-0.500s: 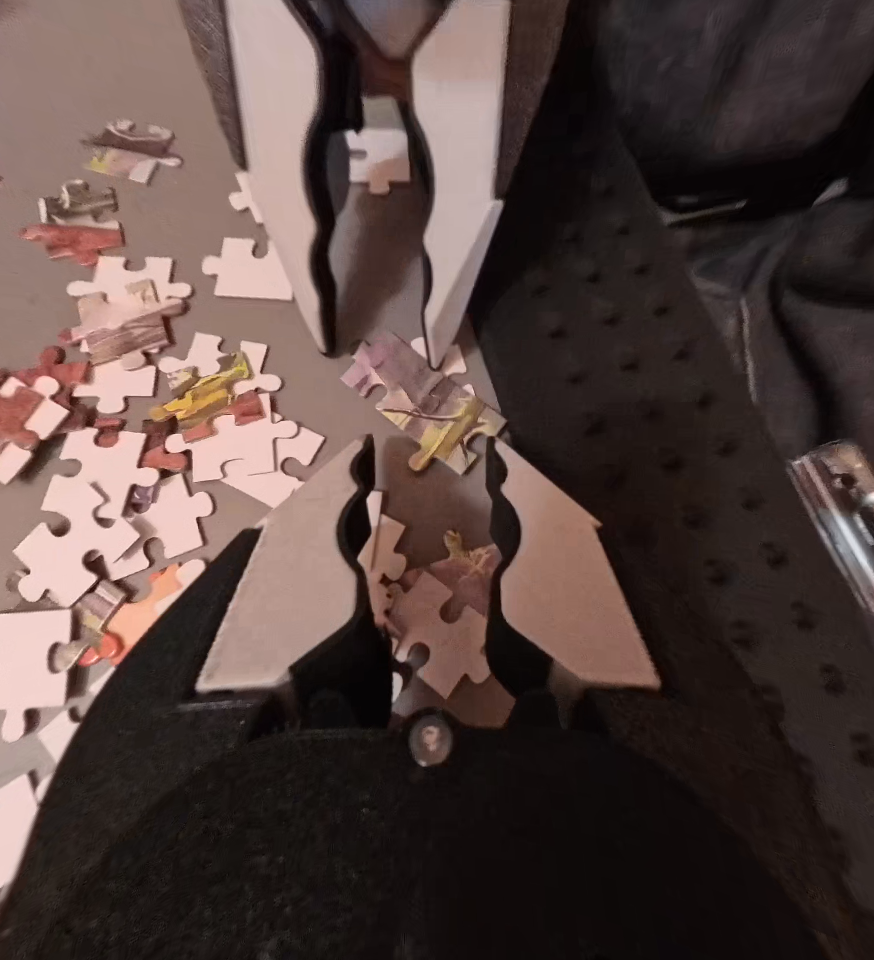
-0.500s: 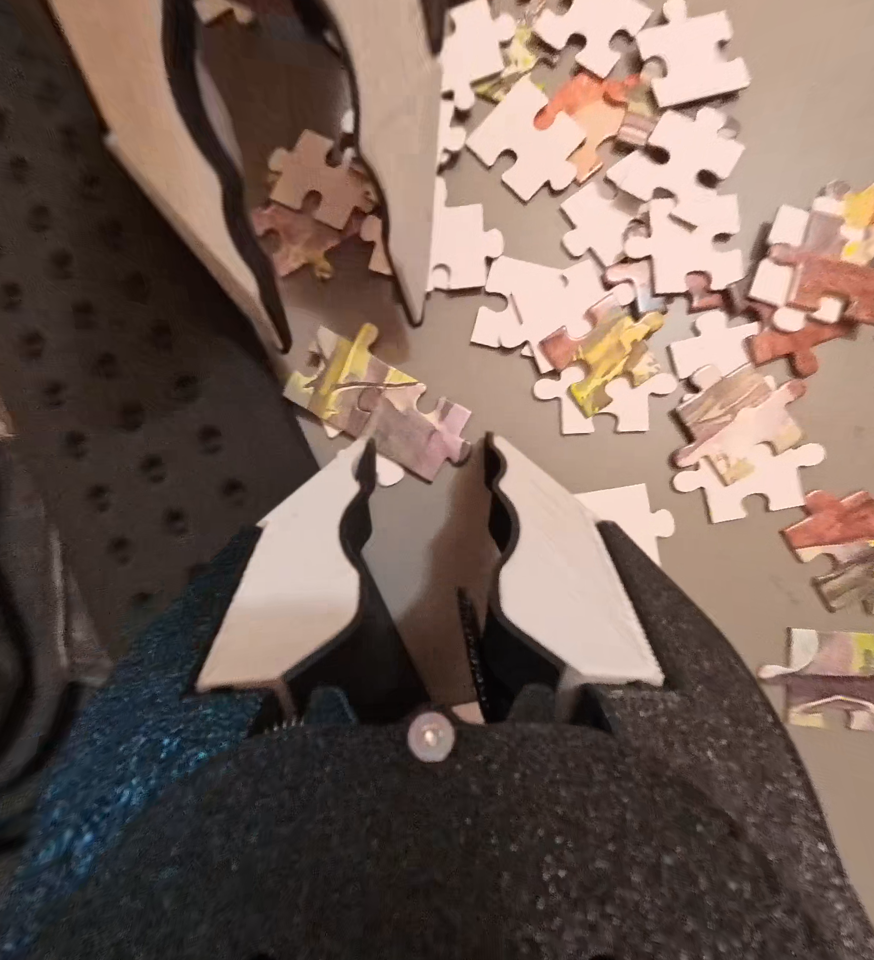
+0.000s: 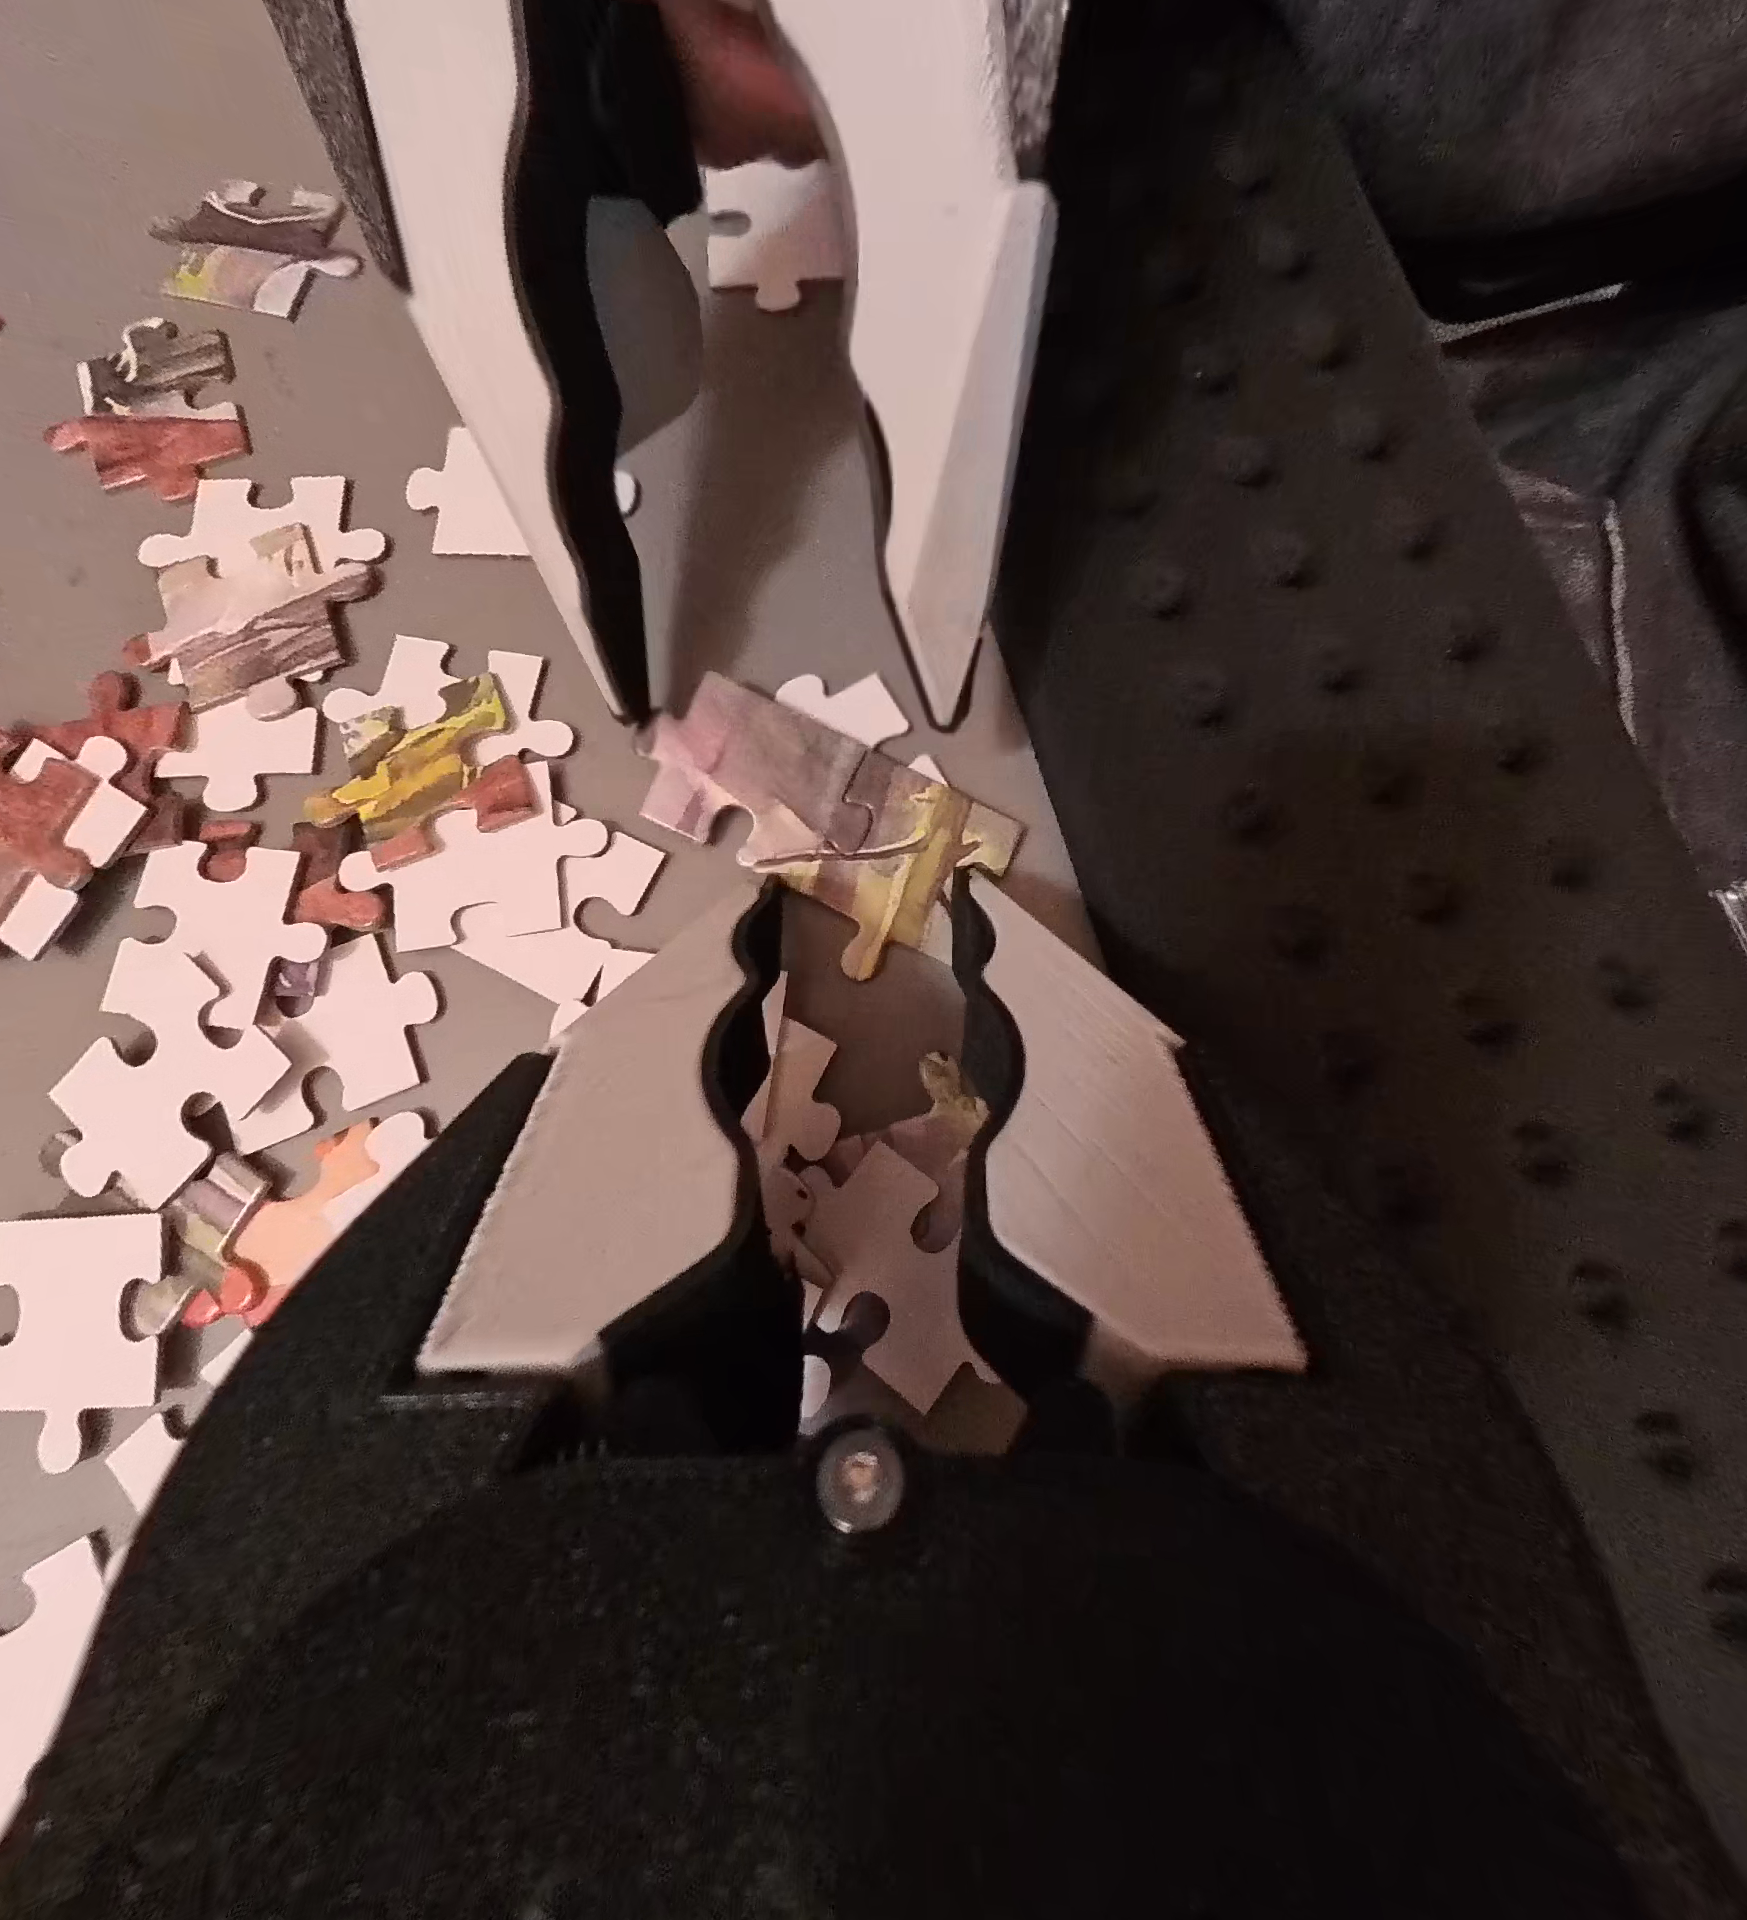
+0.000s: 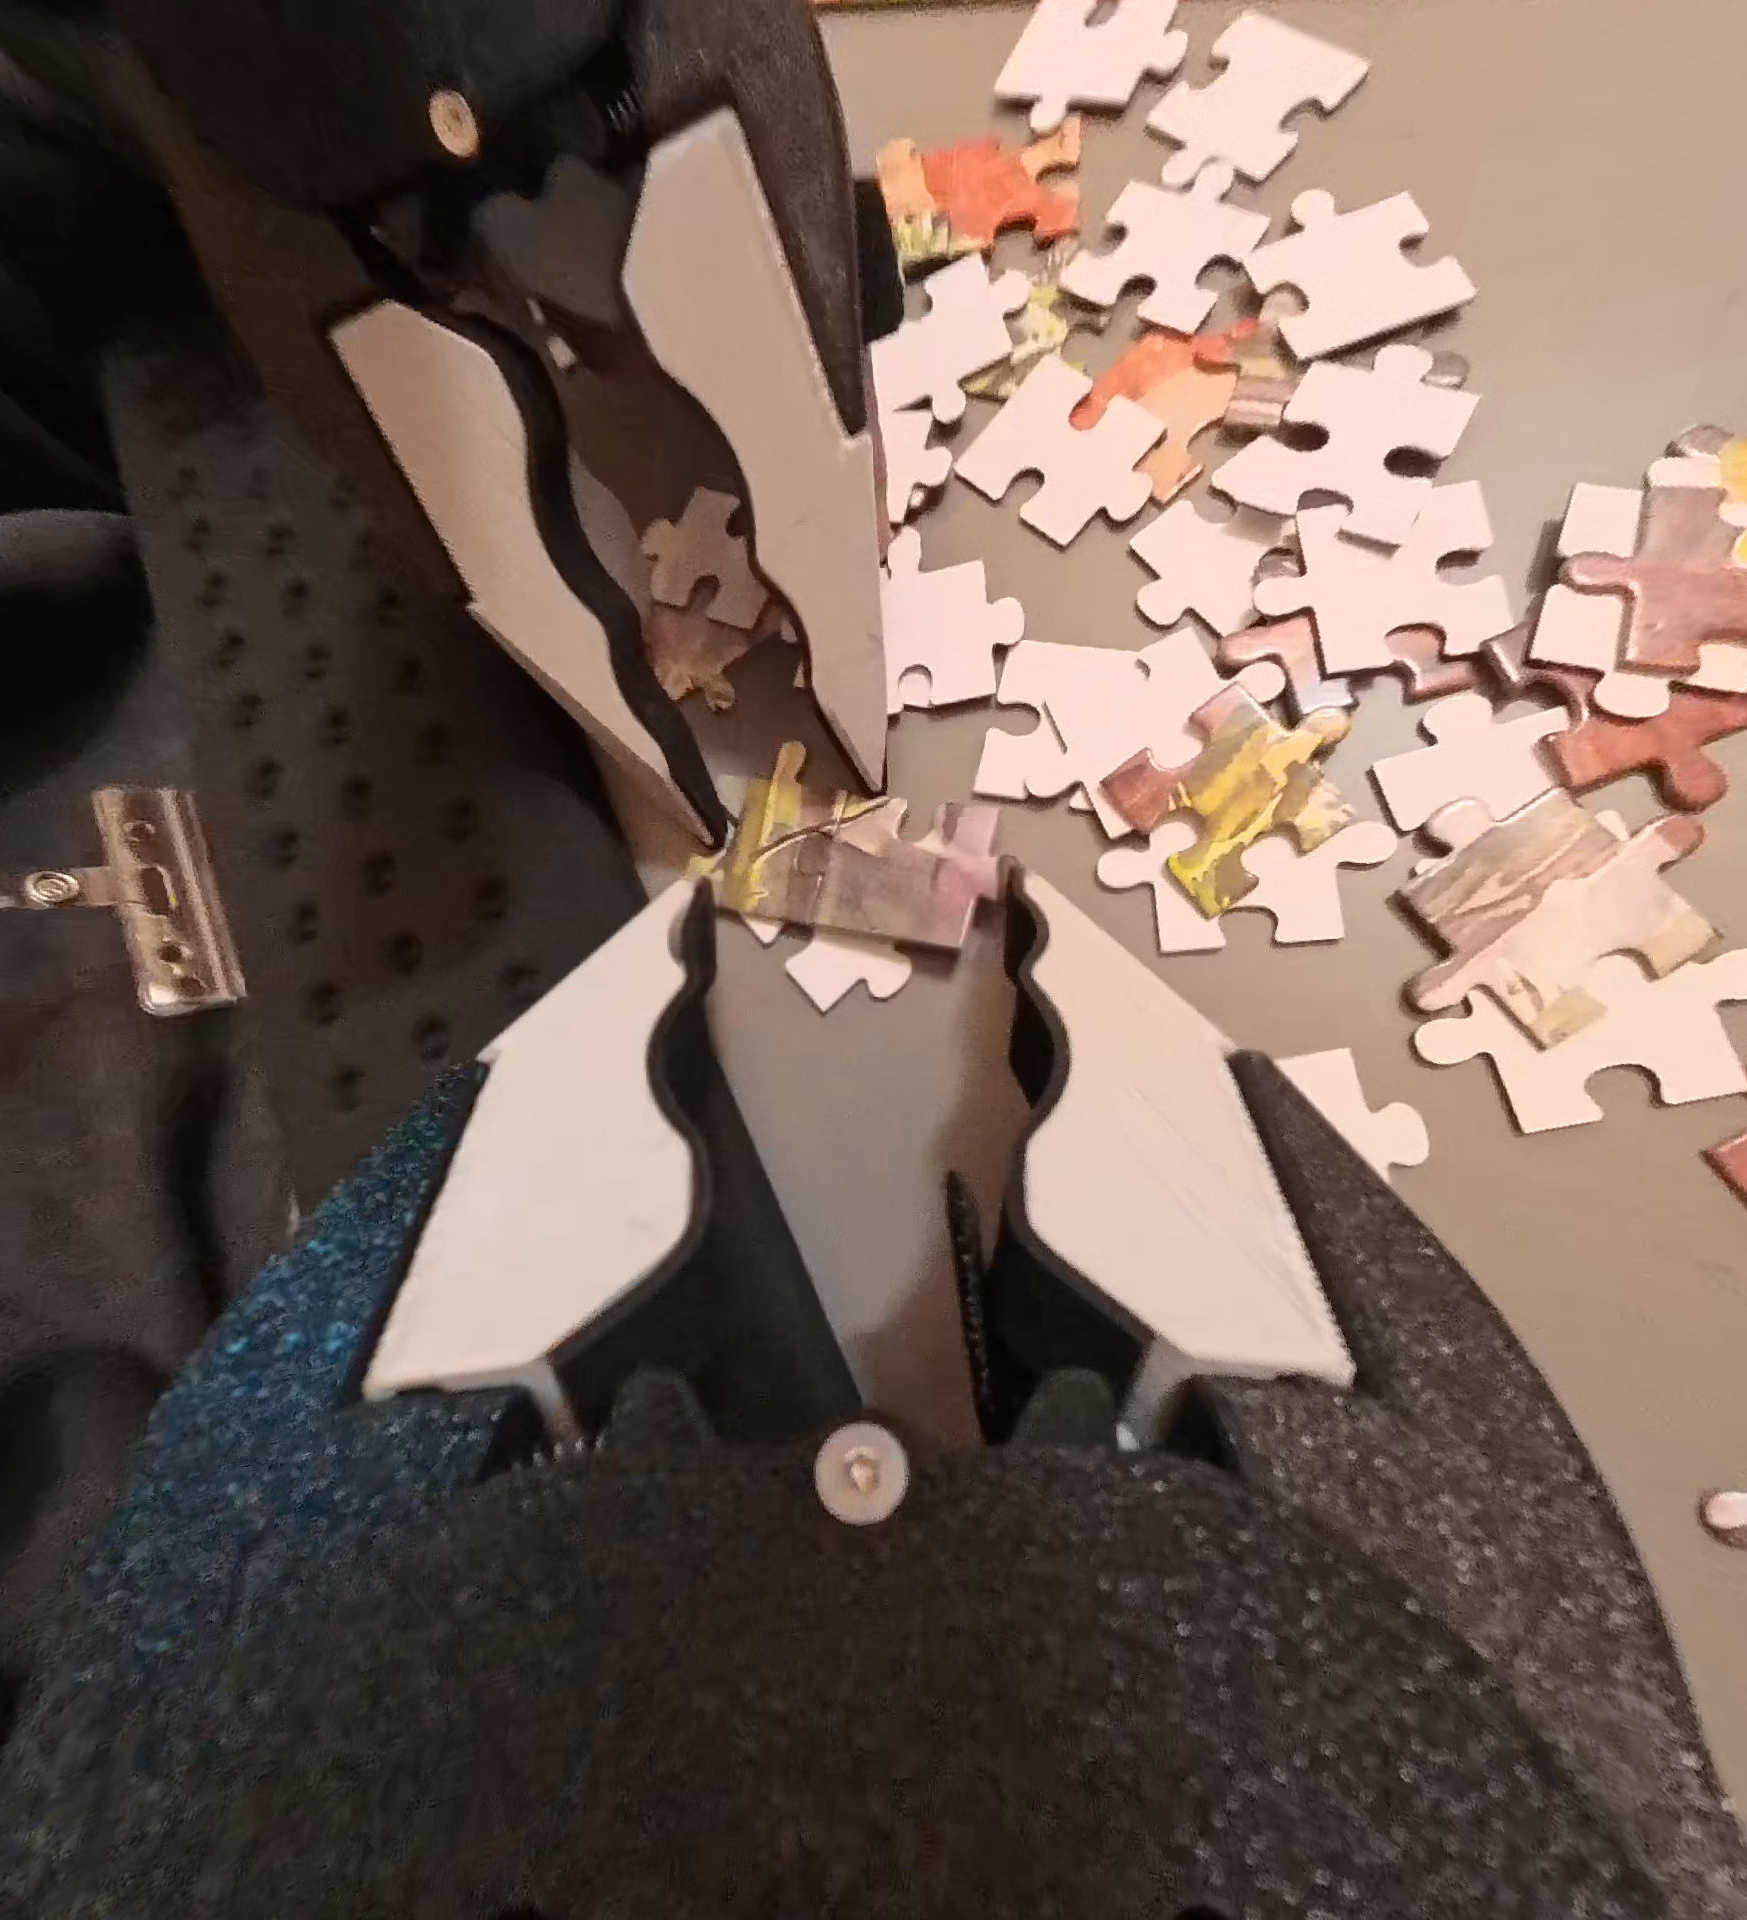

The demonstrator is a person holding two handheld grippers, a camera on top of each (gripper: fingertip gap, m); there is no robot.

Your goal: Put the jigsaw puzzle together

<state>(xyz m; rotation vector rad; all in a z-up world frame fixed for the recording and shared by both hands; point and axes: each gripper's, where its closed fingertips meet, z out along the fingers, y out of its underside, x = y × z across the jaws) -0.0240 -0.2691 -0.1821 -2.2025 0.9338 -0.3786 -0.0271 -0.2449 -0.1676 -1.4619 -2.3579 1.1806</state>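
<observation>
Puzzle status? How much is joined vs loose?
Done: one small joined cluster of pink-and-yellow printed pieces lies flat on the grey table; nothing bigger shows. In hand: nothing is gripped. The left tool and right tool are both open, tips at opposite ends of that cluster. Left: nearly everything. Dozens of loose cardboard pieces lie scattered, many showing white backs, some overlapping.

Right hand-held gripper [image 4: 853,894], jaws parted, tips at the near edge of a joined pair of puzzle pieces [image 4: 848,862] lying picture-side up on the grey counter [image 4: 1575,208]. Left hand-held gripper [image 4: 796,800], also parted, meets the pair from the far side. Loose pieces [image 4: 1264,499], many face down, spread to the right. A metal clip [image 4: 168,904] lies on dark fabric at left.
</observation>
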